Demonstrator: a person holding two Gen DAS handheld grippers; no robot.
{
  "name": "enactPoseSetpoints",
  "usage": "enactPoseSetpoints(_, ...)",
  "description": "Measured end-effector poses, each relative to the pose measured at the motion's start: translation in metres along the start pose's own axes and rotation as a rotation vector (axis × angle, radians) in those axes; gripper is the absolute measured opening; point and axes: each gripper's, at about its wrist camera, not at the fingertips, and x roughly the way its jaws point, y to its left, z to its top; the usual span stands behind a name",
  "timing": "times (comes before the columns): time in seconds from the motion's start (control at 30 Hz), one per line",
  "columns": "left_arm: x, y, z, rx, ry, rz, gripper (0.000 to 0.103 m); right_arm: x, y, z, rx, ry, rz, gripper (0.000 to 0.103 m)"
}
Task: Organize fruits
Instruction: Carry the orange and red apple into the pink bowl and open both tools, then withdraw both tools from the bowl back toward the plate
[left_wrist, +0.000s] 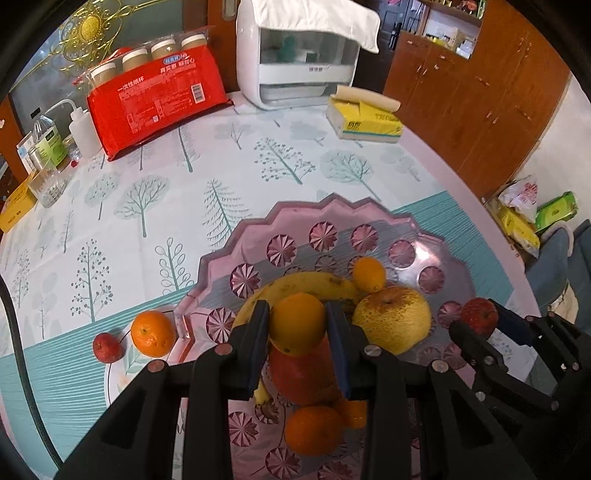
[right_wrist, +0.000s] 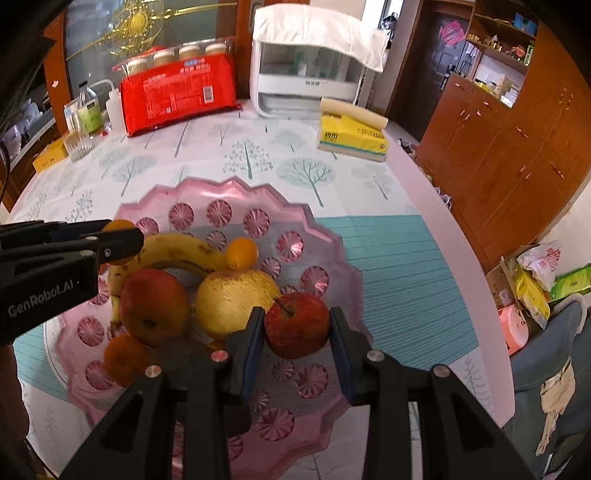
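Tools both clamped: we see left tool (left_wrist: 297, 325) gripping an orange (left_wrist: 301, 321), right tool (right_wrist: 297, 332) gripping a small red apple (right_wrist: 297, 325), both over the pink tray (right_wrist: 236, 192) on the tabletop (left_wrist: 147, 206).

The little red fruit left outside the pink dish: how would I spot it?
Find the pink scalloped dish on the tree-patterned tablecloth. Just off its left edge an orange lies on the cloth, and the small red fruit sits touching its left side. It is the smallest, reddest piece and lies outside the dish.
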Motion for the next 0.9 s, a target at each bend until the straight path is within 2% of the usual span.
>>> enactPoseSetpoints(0.3, 0.009, 0.002, -0.004, -0.001, 0.051, 0.049, 0.031, 0.011, 0.002, 0.001, -0.018, 0.052, 0.033, 0.036)
enactPoseSetpoints(0.37, 0.007, 0.004, -0.005, -0.007, 0.050, 0.051, 0.041, 0.014, 0.002, 0.001, -0.010, 0.067, 0.045, 0.036)
enactPoseSetpoints(0.43, 0.004, 0.005, -0.006, -0.013, 0.036, 0.058, 0.063, 0.014, 0.002, 0.001, -0.003, 0.072, 0.054, 0.037)
enactPoseSetpoints(0.63, -0.005, 0.006, -0.006, -0.019, 0.021, 0.065, 0.070, 0.007, 0.002, 0.003, 0.008, 0.055, 0.061, 0.047)
enactPoseSetpoints(0.9, -0.022, 0.009, -0.013, -0.020, 0.012, 0.070, 0.075, -0.010, -0.002, 0.003, 0.049, 0.031, 0.060, 0.049)
